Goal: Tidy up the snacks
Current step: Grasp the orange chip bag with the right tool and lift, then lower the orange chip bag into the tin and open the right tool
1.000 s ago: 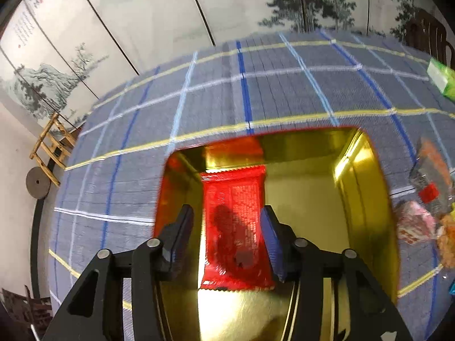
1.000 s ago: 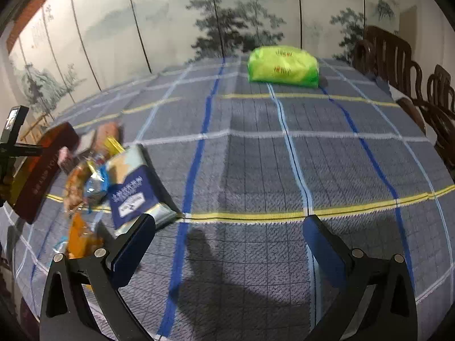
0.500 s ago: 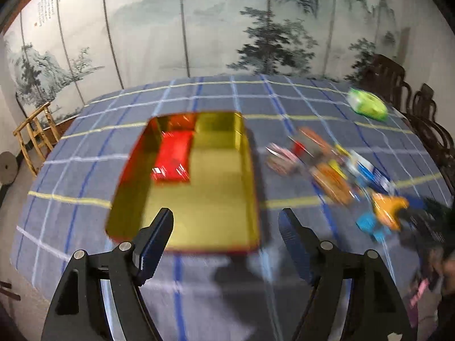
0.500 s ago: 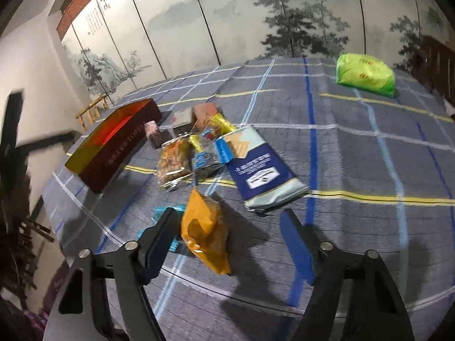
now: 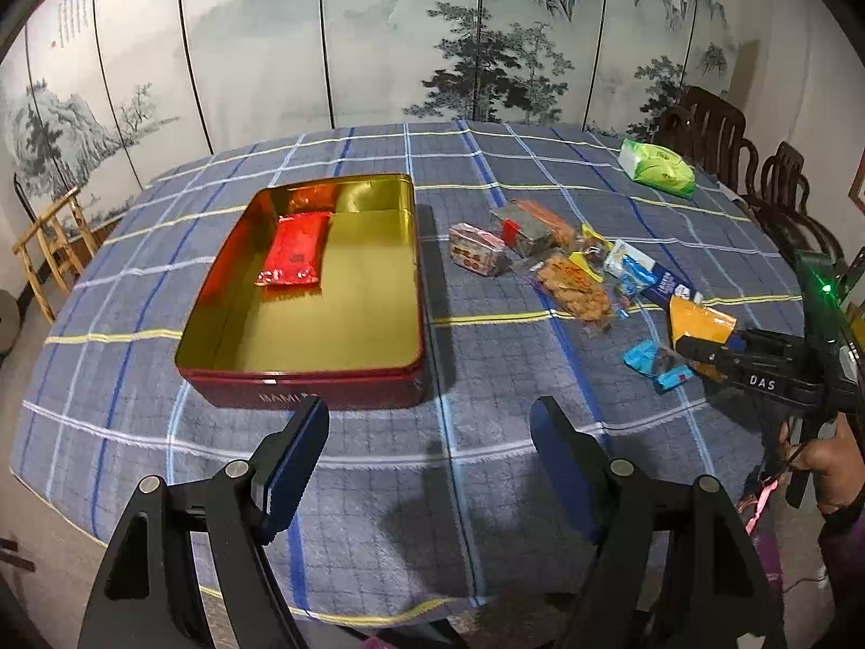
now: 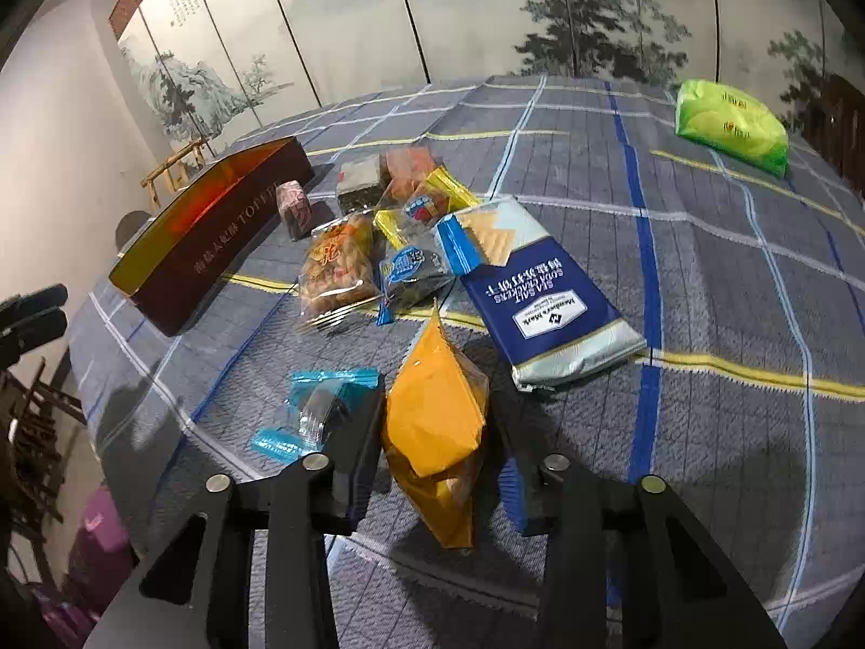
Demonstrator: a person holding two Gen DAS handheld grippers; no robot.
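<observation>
A red tin with a gold inside stands on the checked tablecloth and holds a red snack packet. My left gripper is open and empty, pulled back near the table's front edge. Several snacks lie right of the tin: a blue cracker pack, a clear bag of fried snacks, a small blue sachet. My right gripper straddles an orange packet, its pads close on both sides of it. The packet also shows in the left wrist view.
A green packet lies at the far right of the table. Dark wooden chairs stand beyond it. A painted folding screen runs behind the table. The tin also shows in the right wrist view, at left.
My left gripper pulled back and up from inside the tin to the table's front edge. My right gripper swung left to the snack pile and narrowed its jaws around the orange packet.
</observation>
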